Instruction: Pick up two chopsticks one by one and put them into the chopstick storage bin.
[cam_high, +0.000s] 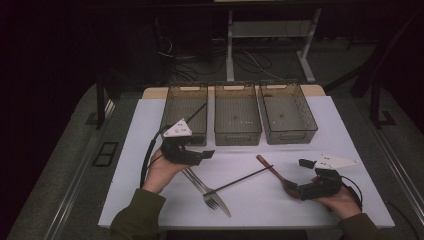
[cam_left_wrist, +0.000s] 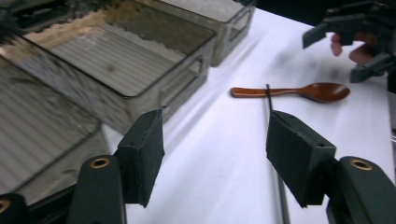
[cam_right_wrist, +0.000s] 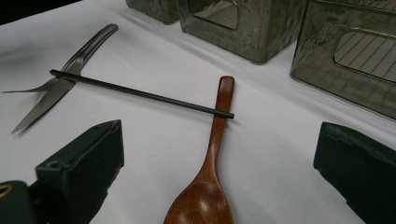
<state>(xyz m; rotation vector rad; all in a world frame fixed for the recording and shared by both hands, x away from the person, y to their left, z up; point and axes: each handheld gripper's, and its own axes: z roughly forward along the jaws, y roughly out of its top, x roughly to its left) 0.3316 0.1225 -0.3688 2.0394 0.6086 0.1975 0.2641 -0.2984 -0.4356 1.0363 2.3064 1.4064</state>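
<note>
On the white table top (cam_high: 150, 150) lie a wooden spoon (cam_high: 270, 167), a black chopstick (cam_high: 240, 181), a metal fork (cam_high: 211, 200) and a knife (cam_high: 225, 207). The chopstick rests across the spoon's handle (cam_right_wrist: 217, 130) and over the fork and knife (cam_right_wrist: 51, 93). My left gripper (cam_high: 206, 154) hovers open in front of the left bin, with nothing between its jaws (cam_left_wrist: 215, 135); the chopstick (cam_left_wrist: 269, 98) runs under its right jaw. My right gripper (cam_high: 300, 178) stands open at the spoon's bowl, which lies between its jaws (cam_right_wrist: 222, 140) untouched.
Three clear plastic bins stand in a row at the back: left (cam_high: 187, 86), middle (cam_high: 237, 136), right (cam_high: 292, 135). A thin dark line crosses the left bin. The table's front edge runs just behind both hands.
</note>
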